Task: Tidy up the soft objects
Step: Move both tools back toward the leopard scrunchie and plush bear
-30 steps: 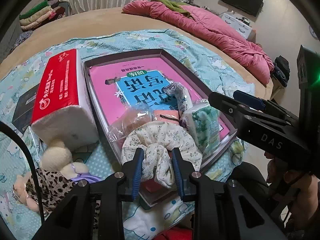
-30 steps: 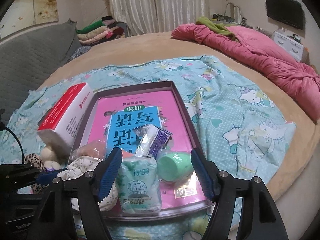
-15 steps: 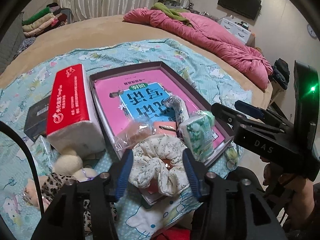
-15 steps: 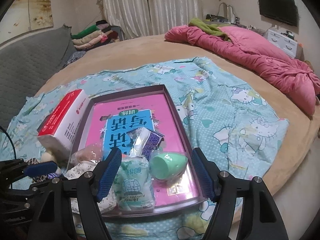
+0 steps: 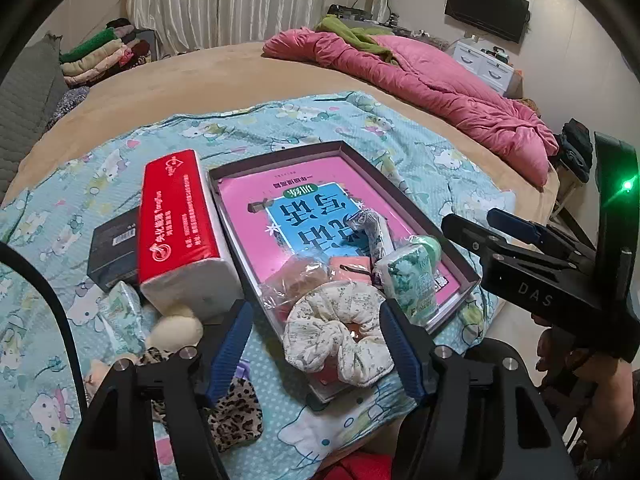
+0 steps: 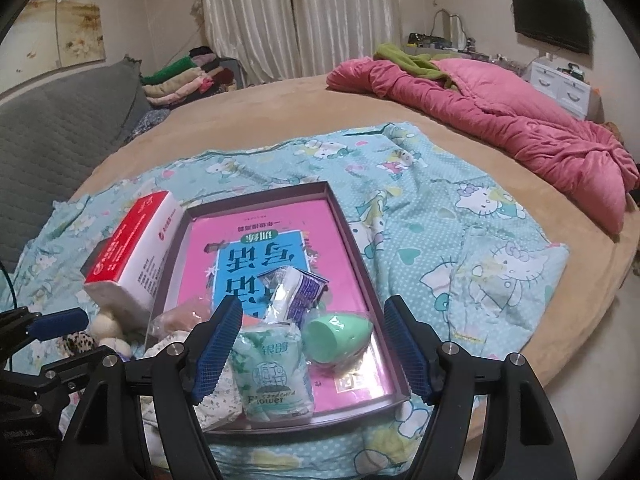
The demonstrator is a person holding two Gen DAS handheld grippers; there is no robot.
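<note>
Scrunchie: a floral scrunchie [image 5: 340, 330] is seen draped over the near rim of the tray [image 5: 404, 204], at 6 o'clock of the tray; its near part is cut off by the right gripper in the right wrist view.
Left gripper: the left gripper [image 5: 316, 344] is held above the scrunchie, its fingers being opened; the scrunchie lies between them, released, neither pad pressing on it.
Right gripper: the right gripper [image 6: 312, 350] is tilted downward, fingers spread and empty, over a tissue pack [image 6: 274, 372] and a green egg [image 6: 340, 334].
Hidden: a plush toy [image 5: 176, 330] is partly covered by the red tissue box [image 5: 178, 232].
Edges: bare bed cover [image 6: 460, 240] is left at 3 o'clock of the tray.
</note>
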